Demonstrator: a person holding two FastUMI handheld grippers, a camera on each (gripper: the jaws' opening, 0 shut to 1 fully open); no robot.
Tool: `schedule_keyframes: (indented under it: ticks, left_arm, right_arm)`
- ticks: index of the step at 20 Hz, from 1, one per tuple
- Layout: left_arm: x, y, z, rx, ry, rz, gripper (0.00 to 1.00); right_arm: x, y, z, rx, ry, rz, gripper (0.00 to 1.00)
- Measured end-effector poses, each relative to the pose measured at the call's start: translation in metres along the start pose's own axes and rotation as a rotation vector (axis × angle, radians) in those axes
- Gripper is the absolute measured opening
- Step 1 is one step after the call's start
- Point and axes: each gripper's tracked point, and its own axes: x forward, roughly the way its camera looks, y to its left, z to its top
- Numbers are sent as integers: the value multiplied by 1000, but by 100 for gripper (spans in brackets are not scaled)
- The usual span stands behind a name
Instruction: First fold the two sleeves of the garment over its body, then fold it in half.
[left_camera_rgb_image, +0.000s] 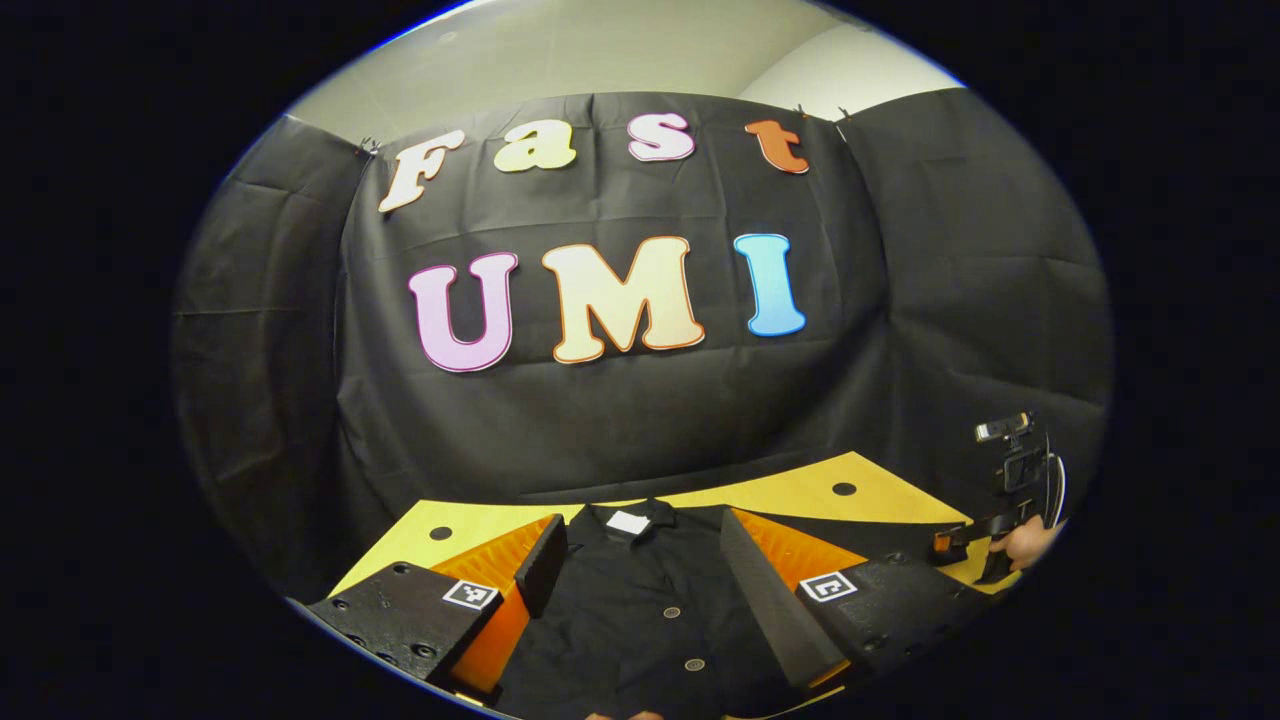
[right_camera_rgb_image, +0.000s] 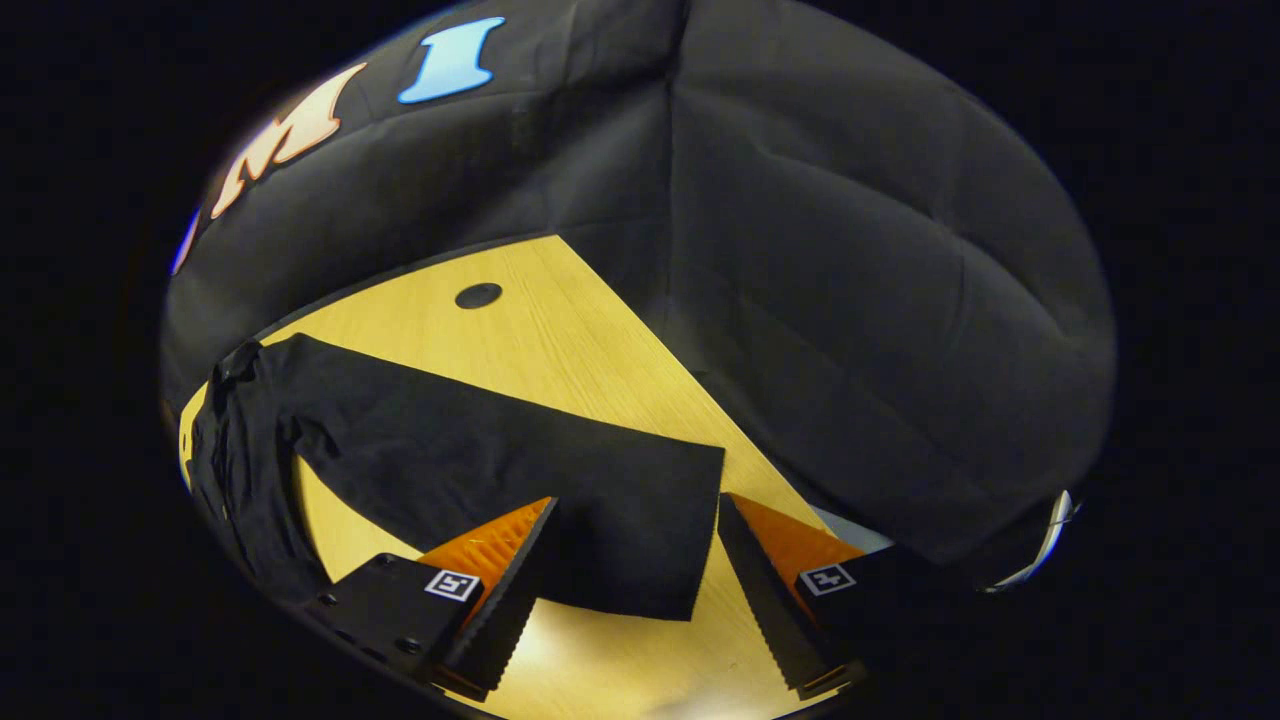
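Note:
A black button-front shirt (left_camera_rgb_image: 650, 620) lies flat on the yellow wooden table (left_camera_rgb_image: 800, 495), its collar with a white label (left_camera_rgb_image: 628, 522) at the far end. My left gripper (left_camera_rgb_image: 642, 535) stands open above the shirt's body, the button row running between its fingers. Off to the right, a hand (left_camera_rgb_image: 1030, 545) holds my right gripper (left_camera_rgb_image: 950, 545) low over the table. In the right gripper view, one long sleeve (right_camera_rgb_image: 480, 450) stretches out flat from the shirt's body (right_camera_rgb_image: 235, 470). My right gripper (right_camera_rgb_image: 635, 510) is open, and the sleeve's cuff end (right_camera_rgb_image: 650, 560) lies between its fingers.
Black cloth walls close in the table on the far and right sides. A round dark hole (right_camera_rgb_image: 478, 295) sits in the tabletop beyond the sleeve, and another hole (left_camera_rgb_image: 441, 533) lies left of the collar. The table's right edge (right_camera_rgb_image: 680, 350) runs close by the sleeve.

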Motion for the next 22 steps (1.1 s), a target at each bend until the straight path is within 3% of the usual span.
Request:
schedule_keyframes:
  ticks: [4, 9, 11, 13, 14, 16, 18, 20, 21, 22]
  left_arm:
    - [-2, -6, 6, -2, -6, 8, 93]
    - [-7, -14, 9, -18, -9, 6, 93]
    - [-8, -13, 8, -25, -1, 15, 93]
    - [-13, -8, 10, -28, -12, 29, 93]
    - [-15, -5, 11, -35, -18, 36, 93]
    - [-16, 3, 4, -56, -11, 49, 93]
    - [-15, 15, -2, -80, 1, 65, 93]
    - [-16, 31, -6, -105, 2, 87, 94]
    - [-16, 37, -9, -116, 8, 94, 87]
    - [-14, 44, -16, -124, 18, 99, 93]
  right_arm:
    - [11, -2, -9, 42, 77, -18, 100]
    - [14, -9, -13, 139, 119, 41, 99]
    - [13, -6, -10, 123, 114, 57, 91]
    - [19, 12, -9, 103, 107, 84, 68]
    - [21, 18, -10, 98, 105, 104, 50]
    - [20, 18, -9, 71, 97, 73, 13]
    - [19, 18, -9, 22, 90, 51, 3]
    - [17, 17, -6, 3, 91, 64, 2]
    - [15, 19, -8, 5, 97, 64, 3]
    - [14, 20, -8, 9, 110, 65, 3]
